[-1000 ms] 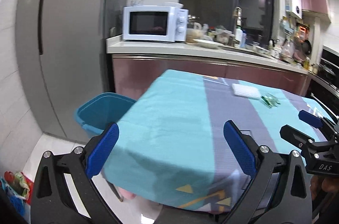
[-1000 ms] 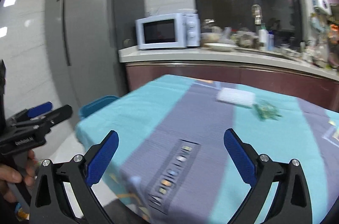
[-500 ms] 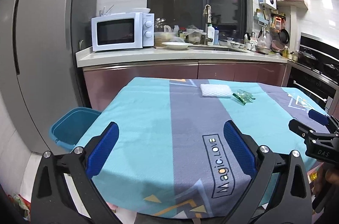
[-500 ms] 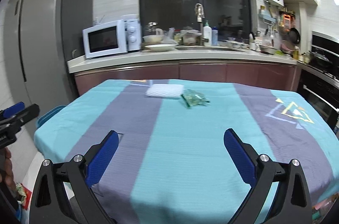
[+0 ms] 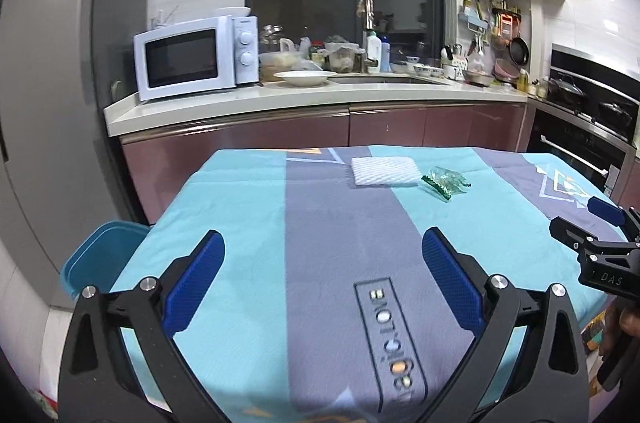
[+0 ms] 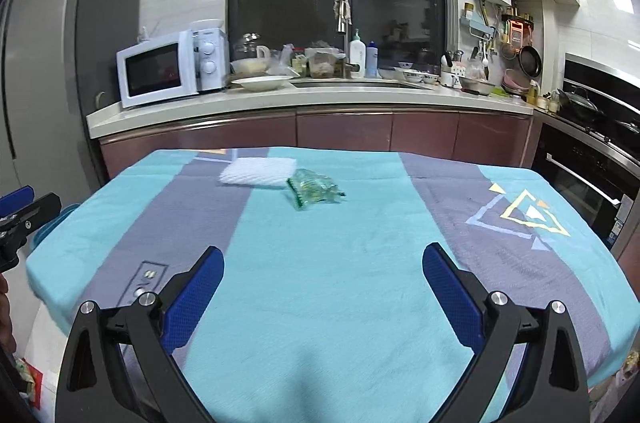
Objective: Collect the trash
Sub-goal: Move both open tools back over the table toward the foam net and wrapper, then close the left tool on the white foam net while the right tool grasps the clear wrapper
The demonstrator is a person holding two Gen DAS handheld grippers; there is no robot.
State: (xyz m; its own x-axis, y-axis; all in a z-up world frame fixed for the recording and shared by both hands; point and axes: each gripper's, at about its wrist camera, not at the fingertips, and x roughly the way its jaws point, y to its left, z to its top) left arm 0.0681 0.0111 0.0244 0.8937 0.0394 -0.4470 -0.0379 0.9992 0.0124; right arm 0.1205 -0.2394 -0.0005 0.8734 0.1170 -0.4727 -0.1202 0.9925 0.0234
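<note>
A white foam net sheet (image 5: 383, 171) and a crumpled green clear wrapper (image 5: 444, 181) lie side by side at the far end of the table, on its teal and grey cloth (image 5: 248, 215). They also show in the right wrist view: the foam sheet (image 6: 258, 172) and the wrapper (image 6: 314, 189). My left gripper (image 5: 323, 255) is open and empty over the near edge of the table. My right gripper (image 6: 323, 273) is open and empty, also well short of the trash. A blue bin (image 5: 102, 259) stands on the floor at the table's left.
A grey fridge (image 5: 48, 103) stands at the left. Behind the table runs a counter (image 5: 312, 95) with a white microwave (image 5: 192, 57), a plate, bottles and a sink. An oven (image 5: 580, 147) is at the right. The right gripper shows at the left view's right edge (image 5: 600, 239).
Both views have swung right from the fridge and bin side to face the table and counter squarely. The trash now lies ahead of both grippers. Both grippers stayed open.
</note>
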